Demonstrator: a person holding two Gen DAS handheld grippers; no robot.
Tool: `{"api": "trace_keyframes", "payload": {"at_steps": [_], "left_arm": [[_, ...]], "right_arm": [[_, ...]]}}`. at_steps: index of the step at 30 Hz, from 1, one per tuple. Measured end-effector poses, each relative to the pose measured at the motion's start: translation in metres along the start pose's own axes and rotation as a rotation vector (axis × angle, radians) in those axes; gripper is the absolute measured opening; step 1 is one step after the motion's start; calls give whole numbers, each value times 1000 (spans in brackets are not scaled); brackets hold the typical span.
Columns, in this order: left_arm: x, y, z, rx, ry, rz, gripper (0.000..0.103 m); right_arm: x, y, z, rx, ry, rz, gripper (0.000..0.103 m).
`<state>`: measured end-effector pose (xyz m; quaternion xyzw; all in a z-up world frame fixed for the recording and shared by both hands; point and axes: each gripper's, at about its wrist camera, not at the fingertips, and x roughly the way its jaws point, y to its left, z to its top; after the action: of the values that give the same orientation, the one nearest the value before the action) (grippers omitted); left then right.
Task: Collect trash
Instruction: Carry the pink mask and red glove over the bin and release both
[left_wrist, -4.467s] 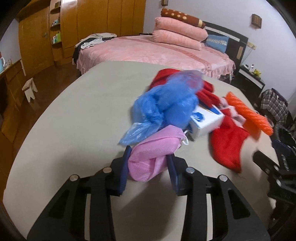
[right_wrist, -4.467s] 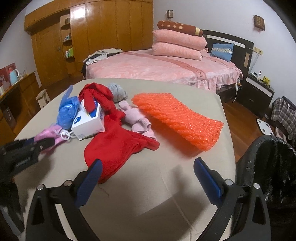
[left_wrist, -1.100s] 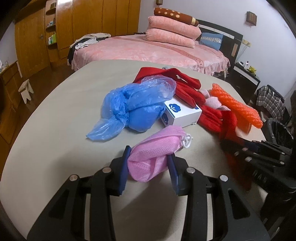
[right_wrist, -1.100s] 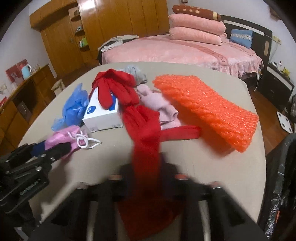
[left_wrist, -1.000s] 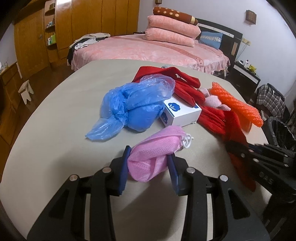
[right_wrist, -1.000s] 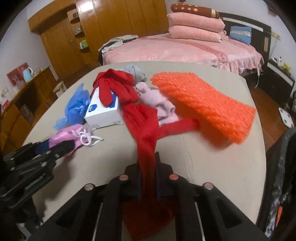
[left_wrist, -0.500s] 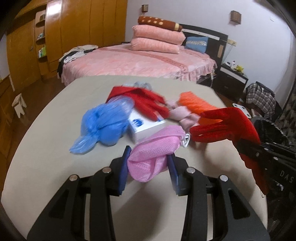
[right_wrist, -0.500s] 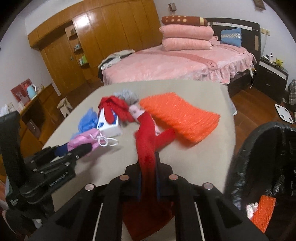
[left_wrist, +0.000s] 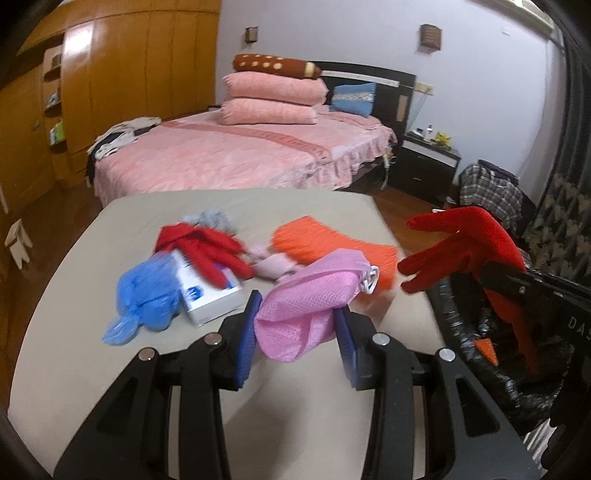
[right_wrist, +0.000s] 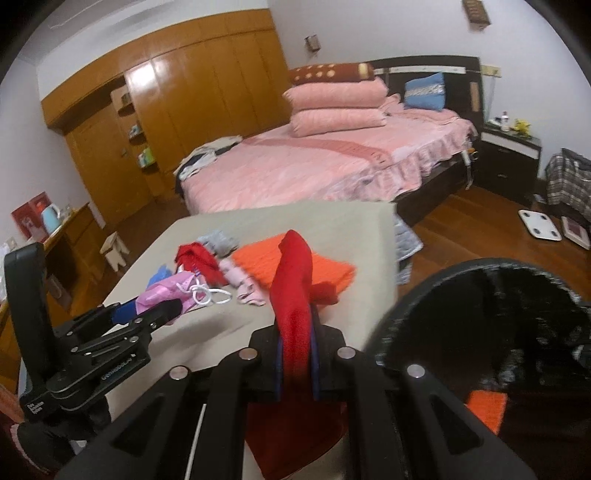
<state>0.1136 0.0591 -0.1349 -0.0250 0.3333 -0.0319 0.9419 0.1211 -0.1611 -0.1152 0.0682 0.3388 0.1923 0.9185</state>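
Now both grippers are carrying loads above the beige table (left_wrist: 88, 369). The left gripper (left_wrist: 297, 325) is clamping a pink mesh bag (left_wrist: 310, 295) between its blue pads (left_wrist: 248, 332); the bag is bulging out in front of the jaws, its white drawstring (left_wrist: 371, 278) dangling at the far tip. The right gripper (right_wrist: 295, 354) is pinching a red glove (right_wrist: 293, 295), jaws closed down tight on the fabric, cuff hanging below and fingers sticking up forward. From the left wrist view, that glove (left_wrist: 465, 240) is hanging past the table's right edge, over the black-lined trash bin (left_wrist: 461, 332) standing just beside the table. An orange scrap (right_wrist: 485, 406) is lying inside the bin.

Items lying on the table, taking the white box (left_wrist: 210, 295) as landmark: a blue plastic bag (left_wrist: 147, 295) is touching its left side; a second red glove (left_wrist: 207, 247) is draping over its far end; a grey cloth (left_wrist: 212, 218) is sitting beyond that; a pale pink cloth (left_wrist: 269, 262) is lying just right of the box; an orange bubble wrap sheet (left_wrist: 325, 243) is lying further right, near the table's bin-side edge.
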Motion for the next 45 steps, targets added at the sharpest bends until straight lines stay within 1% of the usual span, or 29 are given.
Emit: {"api": "trace_keyframes", "payload": {"at_steps": [9, 17, 24, 27, 29, 31, 33, 35, 37, 39, 41, 42, 43, 44, 45], "left_arm": [[9, -68, 17, 88, -15, -124, 37], [24, -138, 17, 184, 0, -247, 38], [41, -176, 11, 231, 22, -308, 38], [46, -187, 9, 243, 30, -327, 38], [50, -196, 8, 251, 38, -343, 40], [54, -202, 7, 262, 48, -364, 48], [55, -206, 5, 267, 55, -391, 57], [53, -207, 3, 271, 52, -394, 65], [52, -204, 3, 269, 49, -390, 67], [51, -197, 3, 258, 43, -373, 76], [48, -189, 5, 240, 31, -357, 81], [47, -185, 6, 232, 27, -353, 87], [45, -182, 8, 221, 22, -348, 88], [45, -179, 9, 215, 20, -348, 88], [44, -177, 9, 211, 21, -345, 88]], "right_arm": [[-36, -55, 7, 81, -59, -123, 11], [-65, -104, 3, 144, -87, -232, 11], [-81, -138, -8, 188, -83, -306, 11], [-85, -148, -13, 200, -77, -330, 11], [-87, -155, -17, 210, -72, -342, 13], [-89, -162, -20, 220, -69, -364, 16], [-92, -167, -22, 227, -66, -378, 23], [-94, -171, -23, 229, -72, -396, 38], [-97, -173, -23, 228, -81, -403, 44], [-98, -174, -23, 226, -85, -408, 57], [-99, -173, -23, 221, -97, -414, 75], [-99, -171, -23, 216, -103, -416, 79], [-98, -169, -22, 211, -107, -419, 89], [-98, -167, -22, 209, -112, -420, 92], [-97, -166, -21, 208, -116, -418, 93]]}}
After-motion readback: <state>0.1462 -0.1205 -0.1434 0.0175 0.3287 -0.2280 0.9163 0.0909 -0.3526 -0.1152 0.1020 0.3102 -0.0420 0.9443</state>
